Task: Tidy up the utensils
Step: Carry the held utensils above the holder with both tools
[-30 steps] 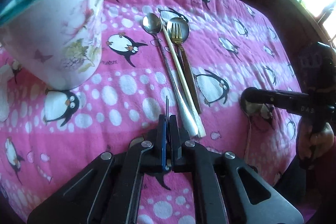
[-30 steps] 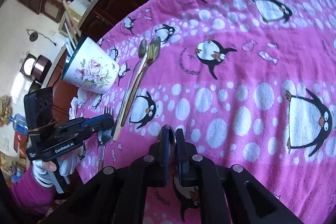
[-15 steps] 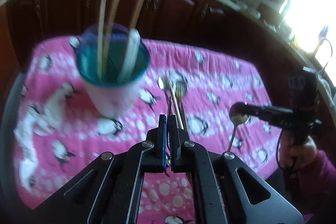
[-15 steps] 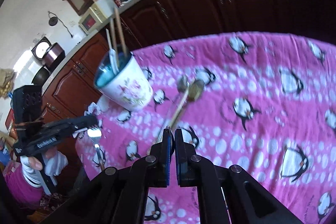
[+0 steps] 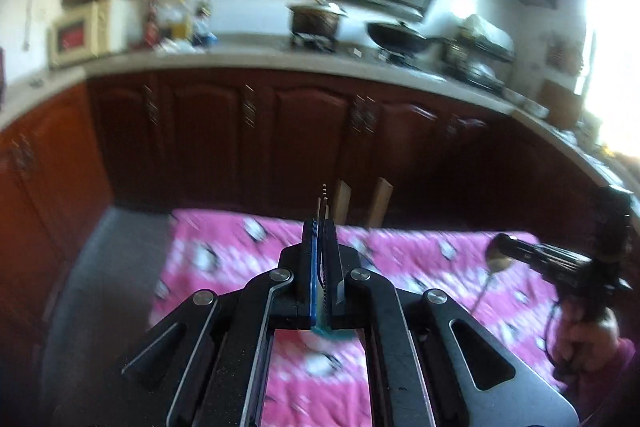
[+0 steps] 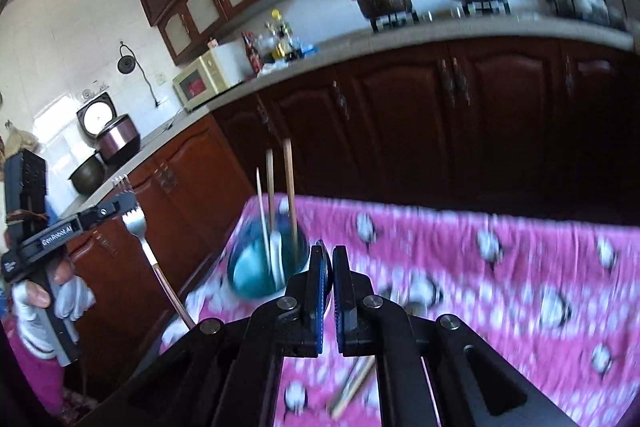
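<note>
Kitchen: dark brown wood cupboards (image 6: 500, 115) w/ a pale counter on top. Blurry.
Table cloth (image 6: 520, 267): big, pink, soft & fuzzy-looking, w/ white dots & penguins. It covers the table.
Cup (image 6: 260, 273): round, teal inside, near the cloth's left end in the right cam. It stands upright. In the left cam it is mostly hid behind the tool; only a teal bit shows.
Sticks in cup (image 6: 289, 187): long, thin, wood-colored, plus a thinner pale one & a white handle. They stand up out of the cup.
Left tool (image 6: 127, 205): black, held up in the air left of the cup by a gloved hand (image 6: 40, 291). Its fingers are squeezed tight on a fork. In its own cam (image 5: 320, 227) the two fingers are almost touching.
Fork (image 6: 138, 227): shiny metal prongs, long brown-gold handle. The tool pinches it by the prongs, so the handle hangs down & slants.
Right tool (image 5: 498, 247): black, up above the cloth. It pinches a spoon by the bowl; in its own cam (image 6: 329, 259) the fingers are near closed.
Spoon (image 5: 490, 275): round shiny bowl, thin stem hanging down.
Left on cloth (image 6: 352, 391): at least 1 long gold-ish piece lies flat, close under the right tool. Too blurry to name.
How far: some long things are in the cup. Fork & spoon are picked up, not in yet. I think they go in next, then the piece on the cloth. About half done, I guess.
</note>
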Available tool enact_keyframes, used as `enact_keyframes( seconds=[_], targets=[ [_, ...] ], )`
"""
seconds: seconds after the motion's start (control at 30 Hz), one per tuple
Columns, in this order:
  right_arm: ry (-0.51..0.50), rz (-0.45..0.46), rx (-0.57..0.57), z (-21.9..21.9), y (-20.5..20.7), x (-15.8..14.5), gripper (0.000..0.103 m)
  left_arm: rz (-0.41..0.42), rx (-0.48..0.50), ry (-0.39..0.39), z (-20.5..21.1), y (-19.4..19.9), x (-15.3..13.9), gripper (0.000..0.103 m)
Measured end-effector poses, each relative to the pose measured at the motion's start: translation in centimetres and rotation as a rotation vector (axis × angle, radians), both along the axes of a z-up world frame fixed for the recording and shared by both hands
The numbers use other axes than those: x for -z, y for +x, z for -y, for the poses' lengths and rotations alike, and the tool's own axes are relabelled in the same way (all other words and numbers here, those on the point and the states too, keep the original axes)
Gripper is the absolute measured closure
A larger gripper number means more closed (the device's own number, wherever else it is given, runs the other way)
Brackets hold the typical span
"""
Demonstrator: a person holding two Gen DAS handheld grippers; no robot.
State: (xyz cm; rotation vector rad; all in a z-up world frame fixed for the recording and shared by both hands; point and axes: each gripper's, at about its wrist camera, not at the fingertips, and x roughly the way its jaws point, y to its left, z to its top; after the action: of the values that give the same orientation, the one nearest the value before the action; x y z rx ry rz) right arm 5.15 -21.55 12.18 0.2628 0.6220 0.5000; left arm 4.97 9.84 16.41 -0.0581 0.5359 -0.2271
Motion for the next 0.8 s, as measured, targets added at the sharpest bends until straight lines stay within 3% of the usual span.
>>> enact_keyframes(
  seconds=[0.3, 0.53, 0.8],
  targets=[
    [-0.103, 0.072, 0.054, -5.5, 4.2, -1.4, 0.1, 0.042, -0.149, 0.073, -0.8, 5.4, 1.5, 0.102],
    [-0.22, 0.113, 0.068, -8.8, 5.4, 0.1, 0.1, 0.031, -0.168, 0.12, 0.5, 7.3, 4.1, 0.102],
    [-0.286, 0.112, 0.048, -11.0, 5.1, 2.5, 0.1, 0.011, -0.159, 0.187, 2.8, 7.8, 7.2, 0.102]
  ],
)
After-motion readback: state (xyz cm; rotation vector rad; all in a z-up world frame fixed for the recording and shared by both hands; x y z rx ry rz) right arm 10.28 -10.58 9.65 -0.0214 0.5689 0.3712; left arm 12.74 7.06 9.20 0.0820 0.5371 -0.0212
